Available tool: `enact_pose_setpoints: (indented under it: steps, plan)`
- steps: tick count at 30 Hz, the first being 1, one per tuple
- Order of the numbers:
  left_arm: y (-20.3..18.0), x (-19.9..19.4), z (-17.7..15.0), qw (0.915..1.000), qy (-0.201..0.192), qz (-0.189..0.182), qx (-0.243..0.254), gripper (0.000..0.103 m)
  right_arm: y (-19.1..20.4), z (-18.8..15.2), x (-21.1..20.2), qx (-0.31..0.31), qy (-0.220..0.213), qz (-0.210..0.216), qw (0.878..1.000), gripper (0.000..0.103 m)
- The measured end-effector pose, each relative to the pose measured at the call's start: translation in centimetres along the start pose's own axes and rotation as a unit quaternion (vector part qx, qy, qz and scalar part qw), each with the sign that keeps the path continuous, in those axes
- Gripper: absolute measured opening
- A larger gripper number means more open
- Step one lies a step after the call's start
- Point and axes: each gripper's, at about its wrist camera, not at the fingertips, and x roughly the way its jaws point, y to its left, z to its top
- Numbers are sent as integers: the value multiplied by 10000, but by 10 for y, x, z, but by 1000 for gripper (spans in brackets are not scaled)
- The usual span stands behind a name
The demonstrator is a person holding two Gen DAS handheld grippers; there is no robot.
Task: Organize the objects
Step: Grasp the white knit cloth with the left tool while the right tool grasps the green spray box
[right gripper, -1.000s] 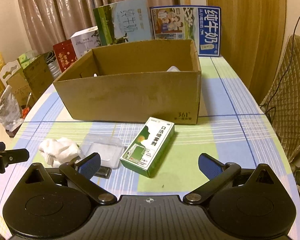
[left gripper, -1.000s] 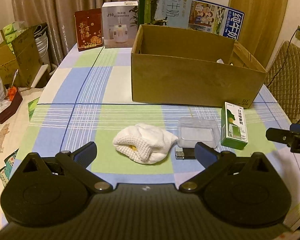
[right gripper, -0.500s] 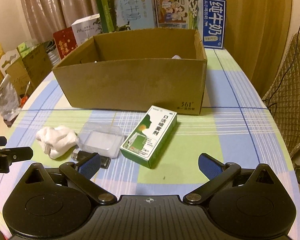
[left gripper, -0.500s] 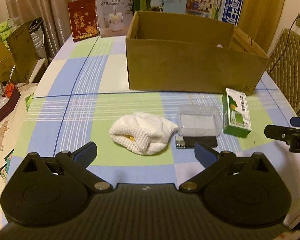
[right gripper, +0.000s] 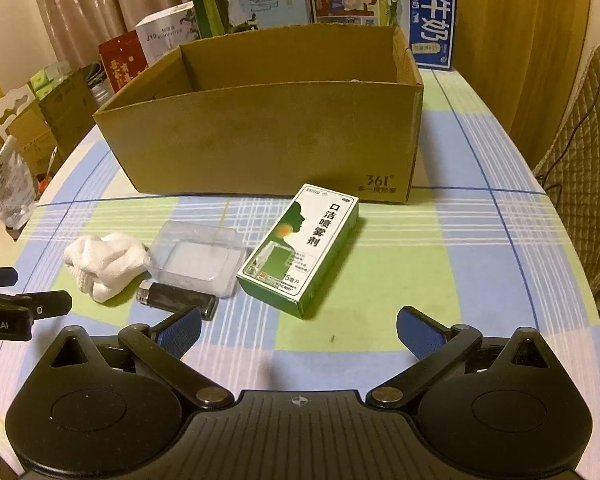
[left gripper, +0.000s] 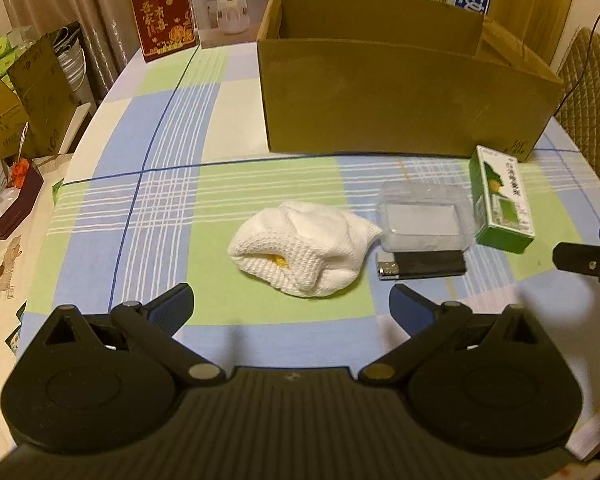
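Observation:
A white knitted cloth (left gripper: 304, 250) lies on the checked tablecloth just ahead of my open, empty left gripper (left gripper: 292, 306). Right of it lie a clear plastic case (left gripper: 424, 222), a black lighter (left gripper: 420, 265) and a green-and-white medicine box (left gripper: 502, 200). My right gripper (right gripper: 298, 330) is open and empty, just short of the medicine box (right gripper: 300, 248), with the lighter (right gripper: 176, 298), the case (right gripper: 200, 258) and the cloth (right gripper: 104, 262) to its left. An open cardboard box (right gripper: 268, 140) stands behind them; it also shows in the left wrist view (left gripper: 400, 96).
Product boxes and milk cartons (right gripper: 380, 4) stand along the table's far edge. A red box (left gripper: 162, 14) and a white humidifier box (left gripper: 226, 4) stand far left. Cartons and bags (left gripper: 24, 92) crowd the left side off the table. A quilted chair (right gripper: 580, 152) stands right.
Both grippers have moved forward and lower toward the objects; the cloth and the medicine box now appear closer. Nothing on the table has moved. Both grippers stay open.

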Motion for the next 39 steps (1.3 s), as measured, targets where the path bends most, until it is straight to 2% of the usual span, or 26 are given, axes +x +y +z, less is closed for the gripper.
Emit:
enact_pose_setpoints:
  steps: [5, 11, 14, 19, 24, 28, 34, 37, 39]
  plan:
    - [4, 11, 3, 9999, 109, -27, 97, 102, 2, 7, 8, -114, 7, -40, 9999, 101]
    - [3, 24, 14, 9993, 48, -91, 370, 102, 8, 14, 16, -285, 4, -5, 9996, 101]
    - [8, 36, 22, 9992, 66, -154, 350, 102, 9, 18, 22, -371, 20, -9, 9993, 101]
    - [16, 52, 31, 9989, 109, -388, 236, 102, 5, 25, 34, -332, 86, -21, 9994, 101]
    - [14, 65, 34, 9971, 81, -535, 533, 102, 5, 31, 39, -392, 69, -4, 9992, 101]
    - [14, 78, 34, 9955, 222, -731, 568, 101, 9, 33, 41, -516, 58, 6, 9986, 101]
    - [10, 88, 32, 9934, 397, -815, 697, 87, 7, 36, 51, -504, 148, 12, 9986, 101]
    - [12, 85, 33, 9937, 429, -864, 578, 75, 3, 38, 56, -439, 203, -37, 9988, 101]
    - [11, 82, 34, 9937, 408, -843, 609, 63, 0, 39, 60, -360, 272, -5, 9990, 101]
